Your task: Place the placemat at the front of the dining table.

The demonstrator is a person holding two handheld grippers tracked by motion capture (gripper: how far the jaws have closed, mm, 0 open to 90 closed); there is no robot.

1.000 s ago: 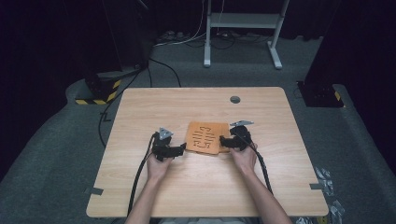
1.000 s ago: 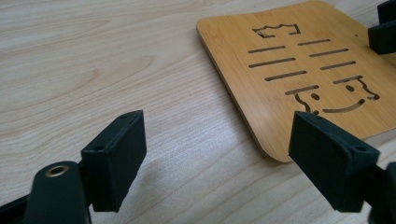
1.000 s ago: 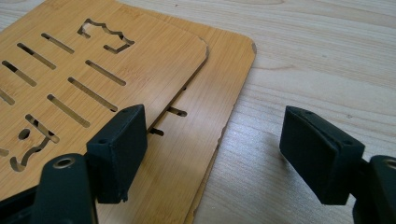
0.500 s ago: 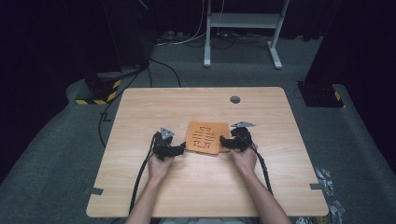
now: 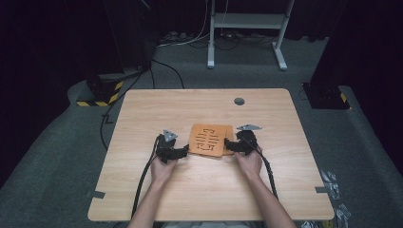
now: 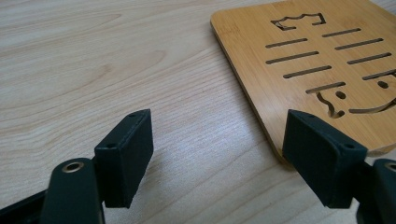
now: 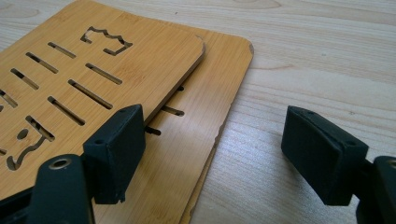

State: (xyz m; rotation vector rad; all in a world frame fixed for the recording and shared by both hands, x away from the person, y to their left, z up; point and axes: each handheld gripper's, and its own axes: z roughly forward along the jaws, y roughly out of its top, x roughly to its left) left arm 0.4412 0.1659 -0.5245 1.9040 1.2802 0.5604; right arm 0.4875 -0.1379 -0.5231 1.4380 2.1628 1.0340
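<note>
Dark floor and black equipment surround a pale wooden bench [image 5: 142,114] in the high view, with a white metal frame [image 5: 247,28] standing behind it. Near the bench's middle lie 2 bamboo boards [image 5: 209,140], stacked flat with cut slots on top. The left gripper [image 5: 183,151] rests on the bench just beside the stack's left edge, and the right gripper [image 5: 227,145] sits at its right edge, each held by a hand coming from the bottom. A small round grey cap [image 5: 239,101] sits in the bench farther back.

From the left gripper view, the left gripper [image 6: 219,154] has its 2 fingers [image 6: 126,156] spread wide, released, with nothing between them but bare bench [image 6: 93,56]. The right-hand finger stands at the near corner of the top bamboo board [image 6: 299,70]; whether it touches the edge I cannot tell.

From the right gripper view, the right gripper [image 7: 215,156] is likewise released, its fingers [image 7: 116,151] far apart. The left-hand finger hovers over or rests on the upper board [image 7: 112,74], which lies askew on the lower board [image 7: 205,116] so that the lower one's edge and corner show. The other finger stands over bare bench [image 7: 327,56], and the lower board's edge runs between the 2 fingers, ungripped.
</note>
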